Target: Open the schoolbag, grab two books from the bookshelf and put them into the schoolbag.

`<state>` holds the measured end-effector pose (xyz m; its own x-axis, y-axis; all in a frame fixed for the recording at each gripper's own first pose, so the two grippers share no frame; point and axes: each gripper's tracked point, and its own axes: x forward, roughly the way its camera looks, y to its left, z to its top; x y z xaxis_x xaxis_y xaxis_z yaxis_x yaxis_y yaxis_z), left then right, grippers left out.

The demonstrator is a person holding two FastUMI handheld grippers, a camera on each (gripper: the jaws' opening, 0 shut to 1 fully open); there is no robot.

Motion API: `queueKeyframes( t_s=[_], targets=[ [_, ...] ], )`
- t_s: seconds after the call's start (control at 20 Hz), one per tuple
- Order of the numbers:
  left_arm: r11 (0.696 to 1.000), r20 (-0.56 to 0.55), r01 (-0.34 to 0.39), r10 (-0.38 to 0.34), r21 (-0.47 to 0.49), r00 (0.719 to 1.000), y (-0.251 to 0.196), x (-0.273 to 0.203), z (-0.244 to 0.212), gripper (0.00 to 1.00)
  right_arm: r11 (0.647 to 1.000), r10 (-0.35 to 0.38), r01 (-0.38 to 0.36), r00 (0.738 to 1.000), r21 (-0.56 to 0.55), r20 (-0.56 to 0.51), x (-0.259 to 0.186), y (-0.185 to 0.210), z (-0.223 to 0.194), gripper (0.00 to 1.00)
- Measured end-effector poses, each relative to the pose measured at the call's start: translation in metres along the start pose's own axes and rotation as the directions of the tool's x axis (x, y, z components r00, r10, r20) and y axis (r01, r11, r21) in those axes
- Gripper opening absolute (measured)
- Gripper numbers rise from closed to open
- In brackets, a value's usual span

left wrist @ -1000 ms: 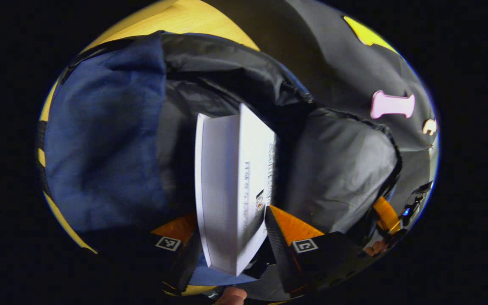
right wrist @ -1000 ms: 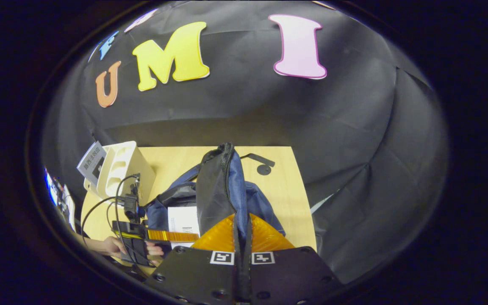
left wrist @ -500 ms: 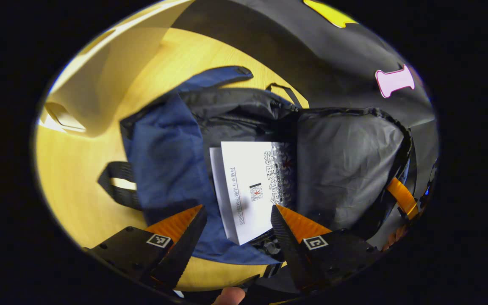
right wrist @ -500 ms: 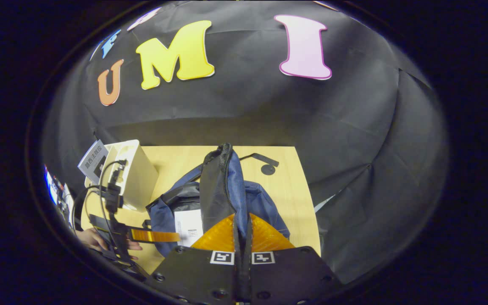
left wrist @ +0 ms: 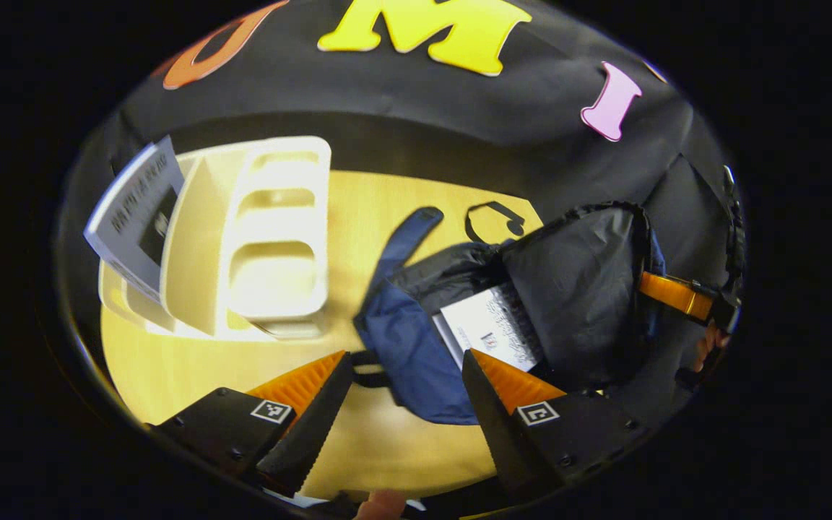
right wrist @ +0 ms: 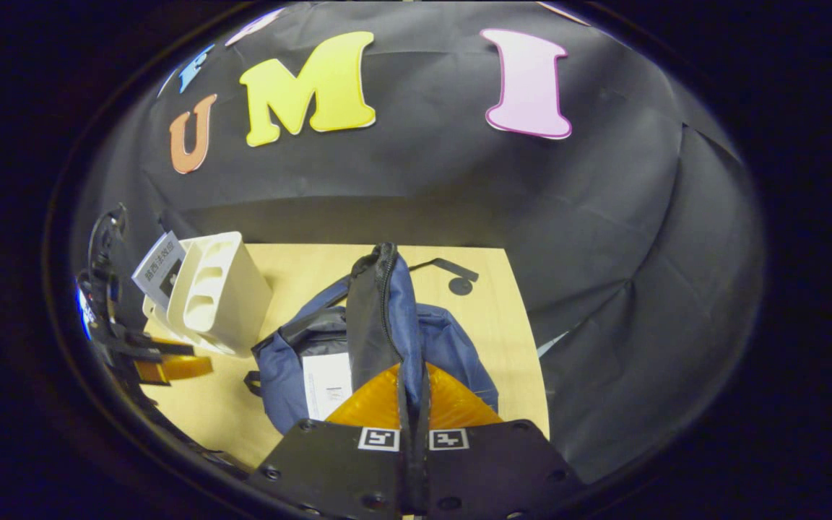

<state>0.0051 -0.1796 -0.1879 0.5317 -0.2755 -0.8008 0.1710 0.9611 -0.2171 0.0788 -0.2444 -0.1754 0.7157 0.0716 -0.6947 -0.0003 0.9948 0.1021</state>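
Note:
The blue schoolbag (right wrist: 282, 361) lies open on the wooden table (right wrist: 492, 339). My right gripper (right wrist: 413, 393) is shut on the bag's flap (right wrist: 373, 325) and holds it upright. A white book (right wrist: 328, 375) lies inside the bag. In the left gripper view the same book (left wrist: 492, 328) shows under the raised black-lined flap (left wrist: 578, 289), where the right gripper (left wrist: 648, 286) pinches the flap's edge. My left gripper (left wrist: 405, 368) is open and holds nothing, back from the bag's mouth. A cream bookshelf (left wrist: 271, 238) stands at the left, and a grey book (left wrist: 134, 209) leans in it.
A black strap with a round end (right wrist: 459, 278) lies on the table behind the bag. The bookshelf (right wrist: 217, 292) stands at the table's left edge, and the left gripper (right wrist: 199, 362) hovers in front of it. Bare tabletop (left wrist: 192, 368) lies between shelf and bag.
The left gripper let go of the white book inside the bag, then pulled back and away toward the shelf side. The right gripper kept the flap raised.

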Motion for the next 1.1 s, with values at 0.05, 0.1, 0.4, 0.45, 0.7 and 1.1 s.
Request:
queueKeyframes(
  t_s=[0.05, 0.1, 0.4, 0.45, 0.7, 1.1],
  targets=[
    [1.0, 0.03, -0.005, 0.005, 0.003, 1.0, 0.008, -0.014, 0.012, 0.97, 1.0, -0.004, 0.004, 1.0, -0.005, -0.001, 0.0, 0.004, 0.001, 0.03],
    [1.0, 0.059, -0.01, 0.011, -0.009, 0.998, 0.015, -0.027, 0.024, 0.97, 1.0, -0.007, 0.007, 1.0, -0.01, -0.001, 0.0, 0.007, 0.0, 0.01],
    [0.991, 0.143, -0.133, 0.135, -0.023, 0.981, 0.11, -0.085, 0.078, 0.97, 1.0, -0.011, 0.011, 1.0, 0.002, -0.009, -0.001, 0.026, -0.002, 0.01],
    [0.988, 0.129, -0.152, 0.154, -0.031, 0.98, 0.127, -0.092, 0.081, 0.97, 1.0, -0.014, 0.014, 1.0, 0.004, -0.011, -0.001, 0.026, -0.002, 0.0],
    [0.972, 0.087, -0.204, 0.215, -0.119, 0.973, 0.198, -0.105, 0.104, 0.97, 1.0, -0.028, 0.029, 0.999, 0.011, -0.014, 0.0, 0.032, -0.002, 0.0],
    [0.971, -0.06, -0.233, 0.23, -0.057, 0.971, 0.258, -0.083, 0.123, 0.97, 0.998, -0.053, 0.053, 0.998, 0.016, -0.027, 0.0, 0.032, 0.0, 0.0]
  ],
)
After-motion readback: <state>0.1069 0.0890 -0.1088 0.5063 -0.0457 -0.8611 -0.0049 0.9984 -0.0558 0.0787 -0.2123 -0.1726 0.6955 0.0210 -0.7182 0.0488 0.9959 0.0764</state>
